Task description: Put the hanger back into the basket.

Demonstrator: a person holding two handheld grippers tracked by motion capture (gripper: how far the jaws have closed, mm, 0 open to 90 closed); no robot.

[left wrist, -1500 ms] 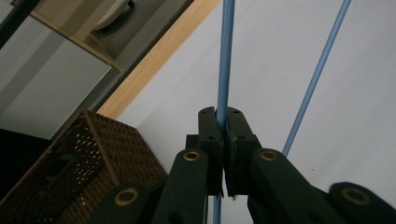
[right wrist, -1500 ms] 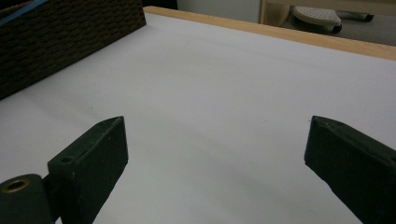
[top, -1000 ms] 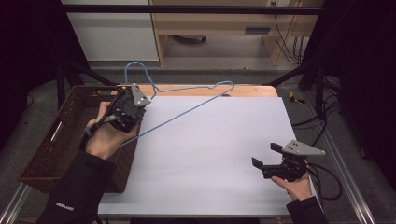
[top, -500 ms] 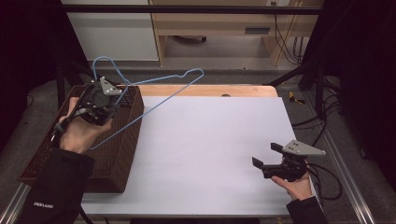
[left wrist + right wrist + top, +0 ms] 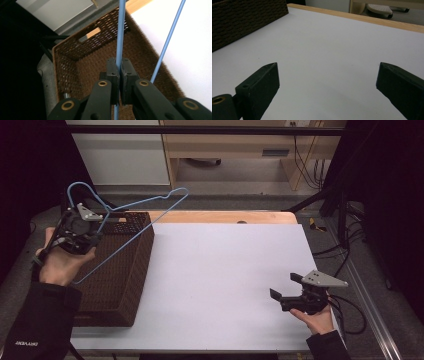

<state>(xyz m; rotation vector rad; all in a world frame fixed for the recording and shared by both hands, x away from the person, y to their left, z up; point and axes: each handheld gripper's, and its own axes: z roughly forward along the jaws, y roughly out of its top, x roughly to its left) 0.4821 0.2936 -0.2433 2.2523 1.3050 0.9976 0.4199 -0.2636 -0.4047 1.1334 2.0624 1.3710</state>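
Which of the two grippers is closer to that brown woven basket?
The left. The left gripper hangs over the basket, jaws clamped on a blue wire hanger. The right gripper sits open, far across the white table, near its opposite edge.

- Left tongs (image 5: 80, 231): held in the person's left hand (image 5: 62, 265) at the left edge of the tabletop (image 5: 225, 270), above the near-left part of the basket.
- Blue wire coat hanger (image 5: 135, 217): clamped in the left tongs near its hook; the hook rises above the tongs, the frame slants out to the right over the basket, clear of the tabletop.
- Brown wicker basket (image 5: 120, 270): stands on the left side of the white tabletop.
- Right tongs (image 5: 282, 287): held in the right hand (image 5: 317, 317) at the near-right corner, spread apart, nothing between them, well apart from hanger and basket.
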